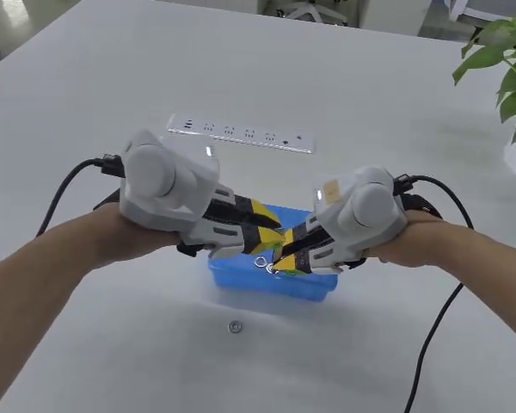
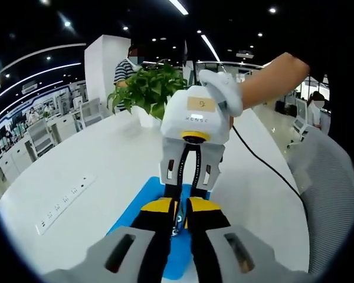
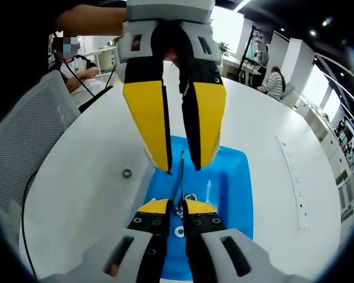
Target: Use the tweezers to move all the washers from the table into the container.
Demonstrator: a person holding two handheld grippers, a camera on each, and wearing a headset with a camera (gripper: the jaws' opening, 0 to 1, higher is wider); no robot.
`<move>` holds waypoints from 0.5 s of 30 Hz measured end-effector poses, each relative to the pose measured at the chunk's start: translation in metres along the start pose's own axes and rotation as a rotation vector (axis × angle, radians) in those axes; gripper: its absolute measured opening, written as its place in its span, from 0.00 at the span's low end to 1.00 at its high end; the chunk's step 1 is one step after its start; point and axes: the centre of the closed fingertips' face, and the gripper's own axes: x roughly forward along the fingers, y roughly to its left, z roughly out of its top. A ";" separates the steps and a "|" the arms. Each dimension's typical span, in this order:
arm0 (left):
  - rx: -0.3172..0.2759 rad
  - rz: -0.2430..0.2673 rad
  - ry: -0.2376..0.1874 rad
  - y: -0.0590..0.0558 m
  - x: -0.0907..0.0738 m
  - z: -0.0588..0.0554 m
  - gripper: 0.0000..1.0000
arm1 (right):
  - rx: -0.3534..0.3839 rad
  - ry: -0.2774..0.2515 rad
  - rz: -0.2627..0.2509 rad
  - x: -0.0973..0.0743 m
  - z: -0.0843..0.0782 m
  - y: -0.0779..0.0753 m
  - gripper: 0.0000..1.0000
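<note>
The head view looks forward and down onto the white counter (image 1: 344, 95) from moderately near. The left gripper view looks along the left tongs (image 2: 180, 204) and the right gripper view along the right tongs (image 3: 178, 206). Both sit low and close, facing each other. All three views share the blue rectangular plastic container (image 1: 314, 286) and the white power strip (image 1: 241, 133).

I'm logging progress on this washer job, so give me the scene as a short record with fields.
container: blue rectangular plastic container on the white table
right claw: shut on the thin metal tweezers, above the container
left claw: tip to tip with the right claw; grip unclear
inside: at least one boxed metal washer
outside: one loose metal washer on the table, on the person's side of the container
also: white power strip beyond the container
</note>
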 end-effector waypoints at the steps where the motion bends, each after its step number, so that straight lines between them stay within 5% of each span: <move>1: 0.004 -0.001 0.002 0.000 0.001 -0.001 0.12 | -0.001 0.000 0.000 0.000 0.000 0.000 0.09; 15: 0.039 -0.010 0.019 0.001 0.006 -0.006 0.06 | -0.005 0.007 0.001 0.000 -0.002 0.001 0.11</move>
